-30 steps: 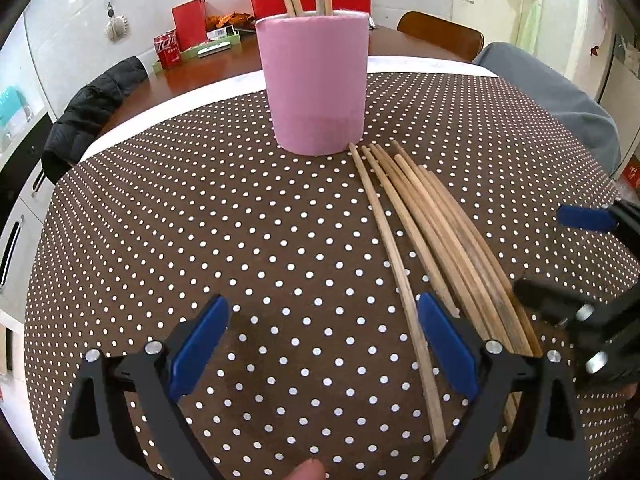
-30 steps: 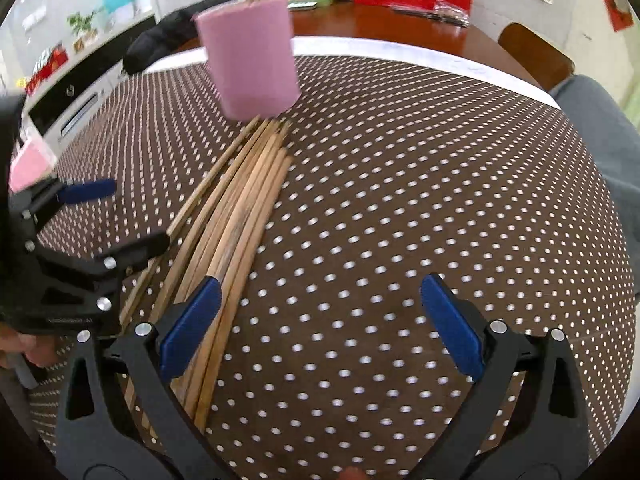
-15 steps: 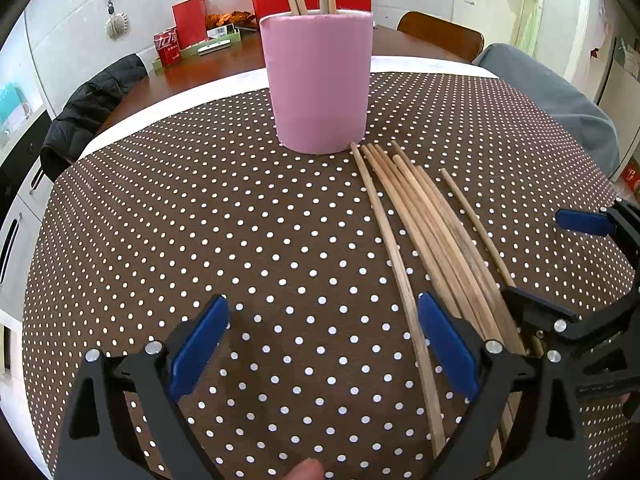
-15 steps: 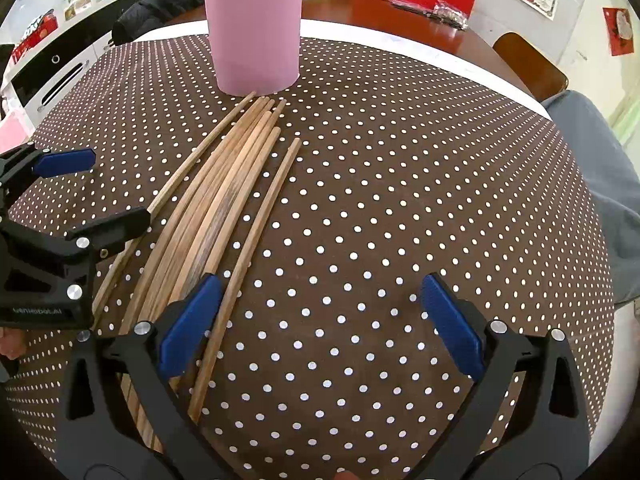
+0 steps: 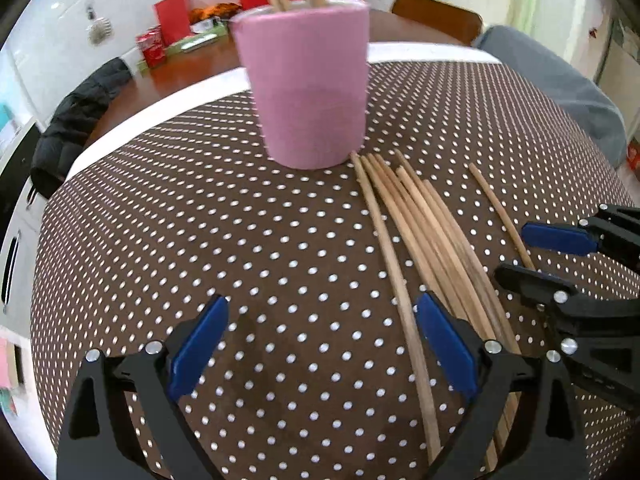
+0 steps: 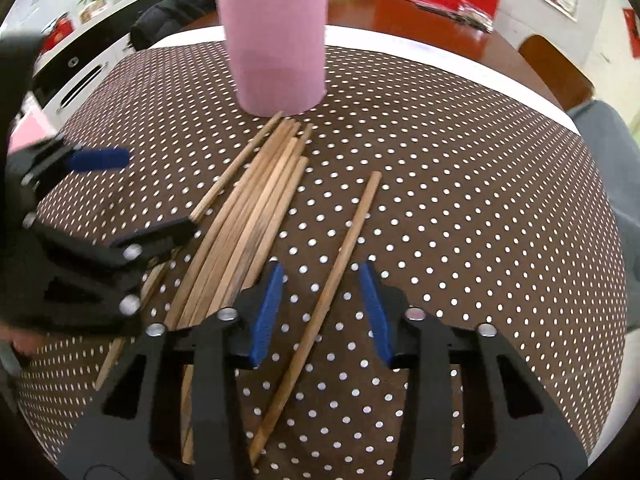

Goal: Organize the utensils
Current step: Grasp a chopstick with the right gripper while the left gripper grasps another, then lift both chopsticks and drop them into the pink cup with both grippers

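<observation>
A pink cup (image 5: 306, 84) holding a few wooden chopsticks stands on the brown polka-dot tablecloth (image 5: 200, 232); it also shows in the right wrist view (image 6: 276, 44). A bundle of several chopsticks (image 5: 432, 240) lies in front of the cup, seen too in the right wrist view (image 6: 256, 208). One single chopstick (image 6: 332, 280) lies apart to the right (image 5: 500, 216). My right gripper (image 6: 322, 312) straddles this chopstick, jaws partly closed with gaps either side. My left gripper (image 5: 320, 344) is open and empty, left of the bundle, its right finger (image 5: 444, 340) over it.
A dark jacket (image 5: 76, 120) hangs at the table's far left. Red boxes and cans (image 5: 160, 36) sit on the wooden table behind. A chair with grey cloth (image 5: 552, 92) stands at the right. A white strip (image 6: 440, 56) edges the tablecloth.
My right gripper has moved forward and narrowed its jaws around the single chopstick, which now lies apart from the bundle. My left gripper has moved a little closer to the cup.
</observation>
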